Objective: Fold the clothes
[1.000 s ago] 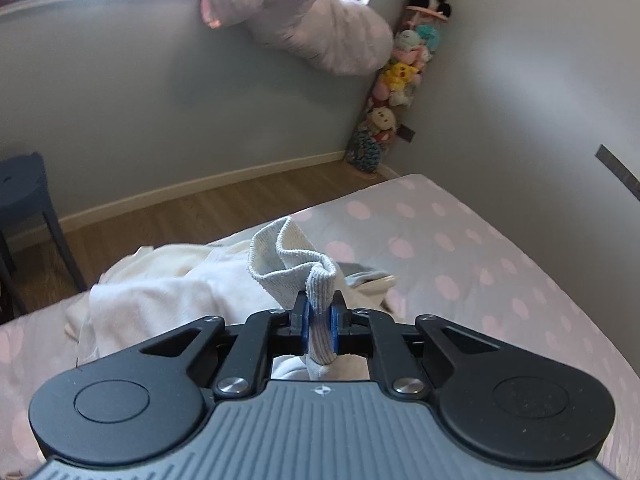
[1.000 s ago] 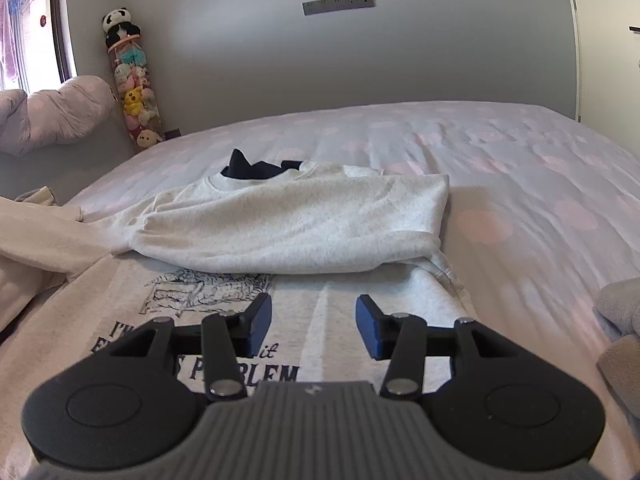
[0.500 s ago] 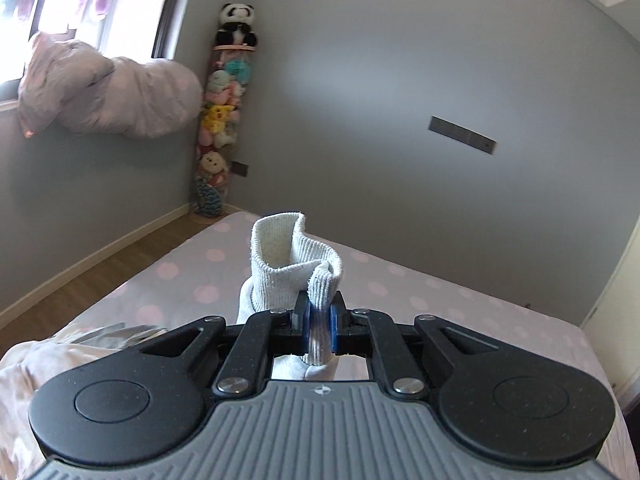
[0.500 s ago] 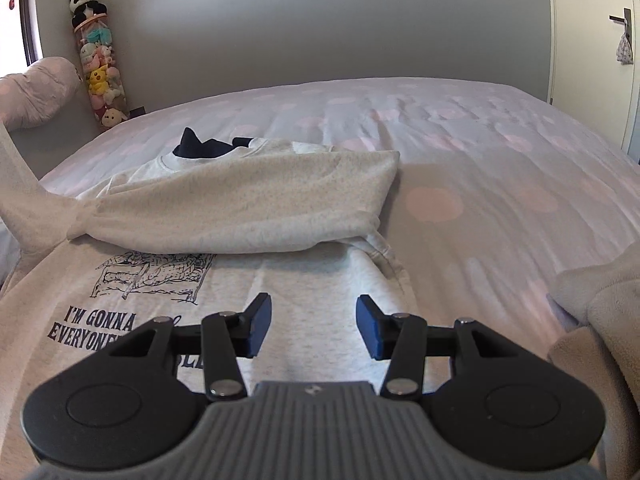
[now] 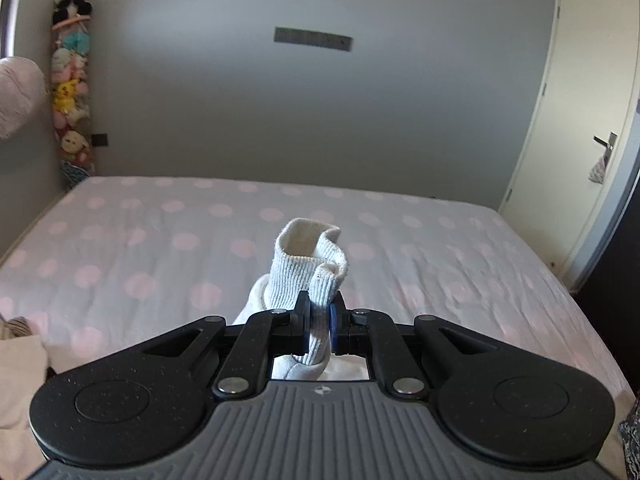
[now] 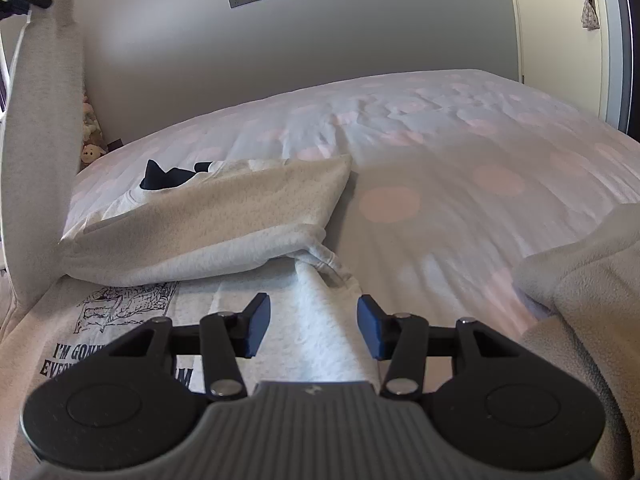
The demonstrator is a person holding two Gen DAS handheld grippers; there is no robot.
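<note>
Grey sweatshirt: spread on the bed, lower frame; print partly read "I'M GONN…". Ribbed cuff was clamped by left gripper. Right gripper was held wide apart, empty.

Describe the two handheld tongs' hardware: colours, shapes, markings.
Left tongs and right tongs match: speckled matte-black linkage arms with silver pivot screws, blue pads on the fingertips, two round black discs, and a ribbed grey housing bearing a small round logo. No cables or sleeves are visible.
</note>
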